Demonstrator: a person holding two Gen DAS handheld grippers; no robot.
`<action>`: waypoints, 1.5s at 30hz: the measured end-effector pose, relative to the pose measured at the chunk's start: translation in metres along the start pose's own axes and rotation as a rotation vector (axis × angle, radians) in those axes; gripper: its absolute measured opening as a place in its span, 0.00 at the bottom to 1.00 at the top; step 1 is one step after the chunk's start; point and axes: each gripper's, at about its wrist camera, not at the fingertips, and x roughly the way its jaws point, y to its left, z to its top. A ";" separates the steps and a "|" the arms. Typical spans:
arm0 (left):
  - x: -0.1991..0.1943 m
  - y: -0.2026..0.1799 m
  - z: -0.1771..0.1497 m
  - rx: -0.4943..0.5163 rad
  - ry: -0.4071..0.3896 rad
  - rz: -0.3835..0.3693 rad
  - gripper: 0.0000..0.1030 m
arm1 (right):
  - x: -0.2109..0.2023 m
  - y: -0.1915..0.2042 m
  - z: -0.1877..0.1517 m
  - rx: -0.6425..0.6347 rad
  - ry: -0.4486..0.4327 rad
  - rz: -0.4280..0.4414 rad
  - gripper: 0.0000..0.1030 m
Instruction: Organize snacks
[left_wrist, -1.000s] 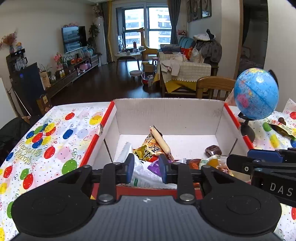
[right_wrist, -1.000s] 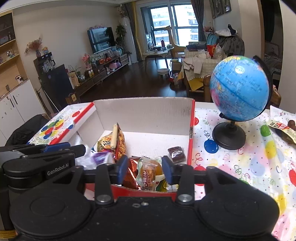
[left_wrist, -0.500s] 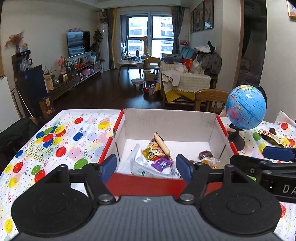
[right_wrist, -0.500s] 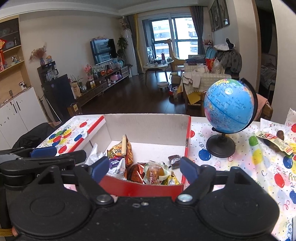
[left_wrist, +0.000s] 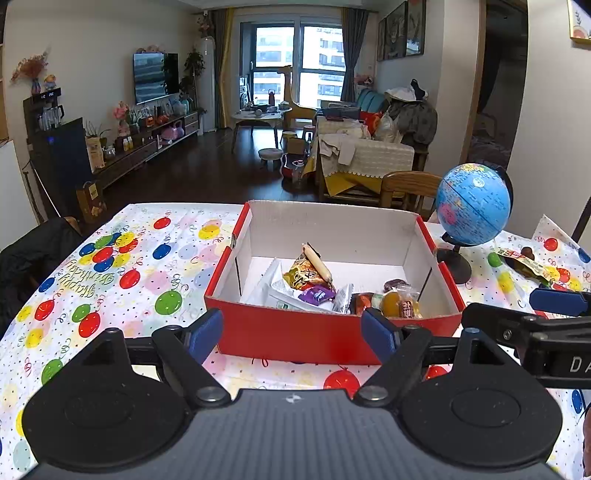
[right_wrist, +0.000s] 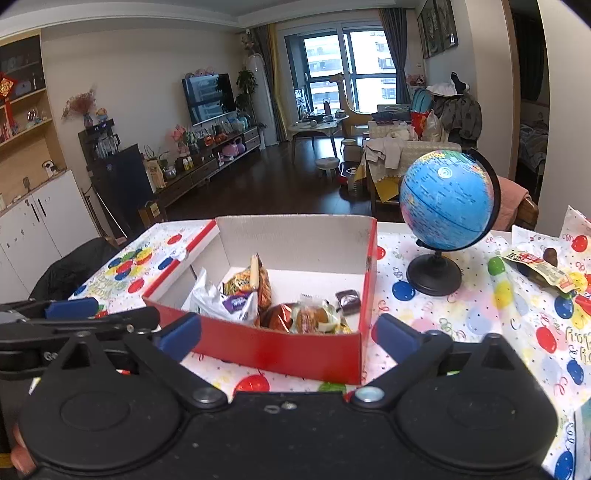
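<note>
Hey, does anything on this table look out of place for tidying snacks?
One snack packet lies on the tablecloth right of the globe, outside the red box where the other snacks sit.

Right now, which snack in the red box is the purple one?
The small purple packet, lying on the white bag near the box's front wall; its neighbours are orange, brown or clear.

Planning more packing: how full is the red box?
Partly full. Red box holds snacks along its near side; its white floor behind shows bare.
</note>
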 end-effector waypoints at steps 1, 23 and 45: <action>-0.002 0.000 -0.001 0.000 0.001 -0.004 0.80 | -0.002 0.000 -0.002 -0.004 0.001 -0.001 1.00; -0.030 0.007 0.000 -0.036 0.009 0.012 0.86 | -0.031 0.009 0.002 -0.007 -0.027 0.024 1.00; -0.032 0.006 -0.001 -0.032 0.007 -0.001 0.86 | -0.030 0.010 0.002 -0.004 -0.021 0.028 1.00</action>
